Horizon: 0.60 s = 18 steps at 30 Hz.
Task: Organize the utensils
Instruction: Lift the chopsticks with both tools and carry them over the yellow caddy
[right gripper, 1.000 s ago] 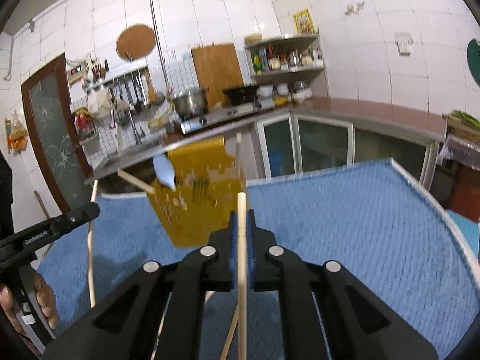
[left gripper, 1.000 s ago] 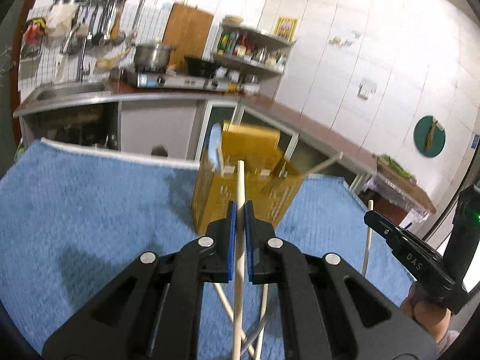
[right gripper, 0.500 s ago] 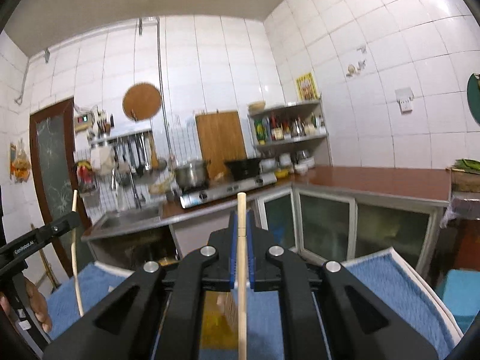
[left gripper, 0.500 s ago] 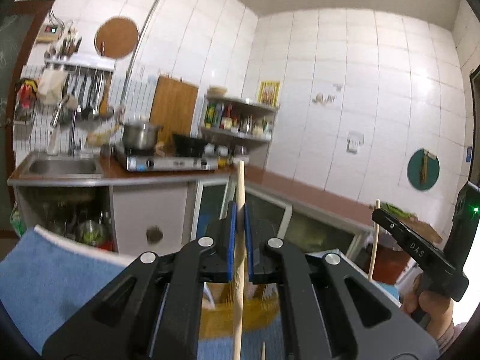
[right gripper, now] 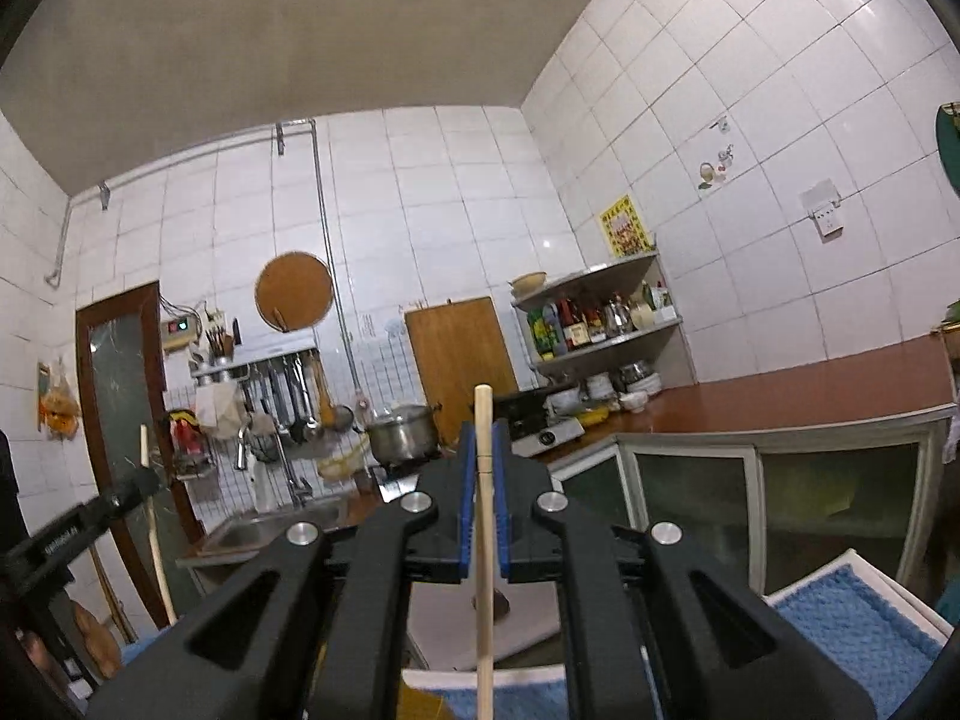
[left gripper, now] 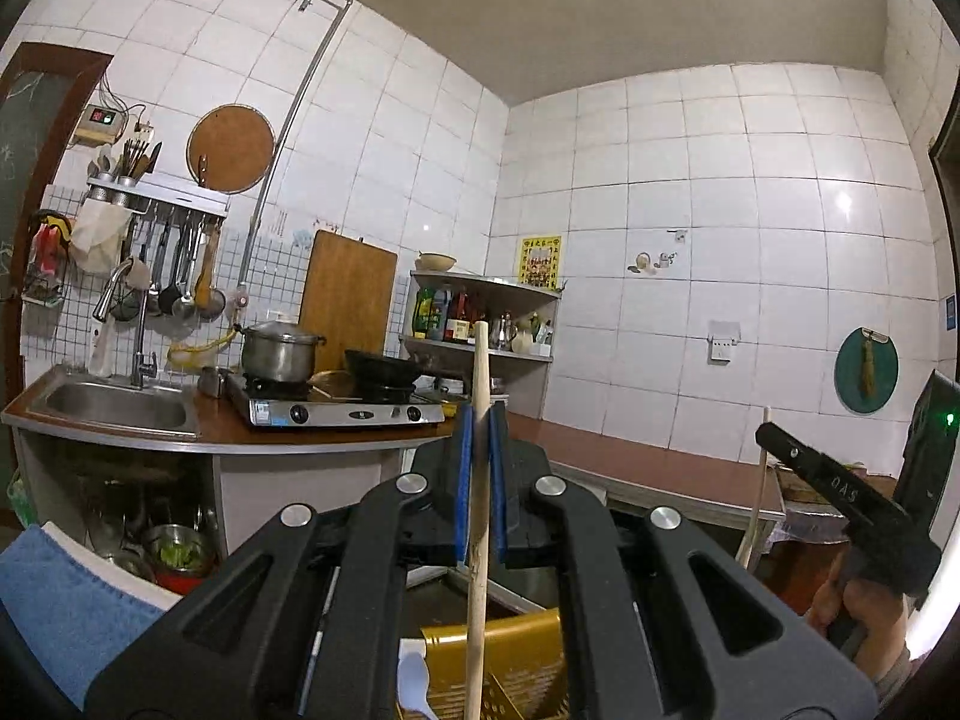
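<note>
Fingers: left gripper (left gripper: 478, 483) is clamped on a chopstick (left gripper: 478, 480); right gripper (right gripper: 483, 501) is clamped on a second chopstick (right gripper: 483, 516).
Holder: yellow basket (left gripper: 522, 660) low, under the left stick.
Advice: bring each stick upright over the basket, lower it, then release.
Pose: both grippers raised, pointing level toward the kitchen wall.

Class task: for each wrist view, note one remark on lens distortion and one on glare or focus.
Left wrist view: tile lines bow outward, dark corners, a glare spot on the wall tiles; the left gripper and its chopstick look sharp. Right wrist view: the counter tilts and curves, glare at upper right, the right gripper sharp.
</note>
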### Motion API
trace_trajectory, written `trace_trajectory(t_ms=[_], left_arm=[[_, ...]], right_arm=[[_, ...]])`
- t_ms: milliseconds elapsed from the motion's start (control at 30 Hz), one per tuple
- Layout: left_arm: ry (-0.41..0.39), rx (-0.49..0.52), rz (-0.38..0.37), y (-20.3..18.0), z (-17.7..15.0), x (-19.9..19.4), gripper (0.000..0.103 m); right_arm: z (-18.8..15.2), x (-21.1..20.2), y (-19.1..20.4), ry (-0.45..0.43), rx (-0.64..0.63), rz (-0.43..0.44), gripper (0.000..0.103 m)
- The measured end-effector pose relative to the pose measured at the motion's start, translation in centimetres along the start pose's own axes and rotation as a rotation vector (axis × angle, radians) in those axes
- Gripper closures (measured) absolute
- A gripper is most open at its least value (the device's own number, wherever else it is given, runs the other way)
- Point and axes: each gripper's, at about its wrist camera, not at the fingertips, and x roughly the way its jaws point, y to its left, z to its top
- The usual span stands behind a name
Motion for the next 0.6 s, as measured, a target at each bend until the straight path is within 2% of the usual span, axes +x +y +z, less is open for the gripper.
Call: trace_trajectory(t_ms=[133,367,467,600], left_arm=[[0.002,0.018,-0.001,0.2,-0.6,1.4,0.099],[-0.004,0.013,0.007,0.7,-1.0,2.3,0.099],[-0.005,0.011,0.018,0.9,-1.9,2.5,0.099],[-0.021,0.011,0.039,0.9,-2.7,2.2,0.099]], right_arm=[[0.1,0.9,0.1,-0.039,0.051,0.063,0.097],[-0.6,2.4,3.0,-0.062,0.023,0.176,0.097],[-1.9,2.9,3.4,-0.031,0.012,0.22,0.097],[-3.9,4.0,3.0,0.053,0.007,0.253,0.097]])
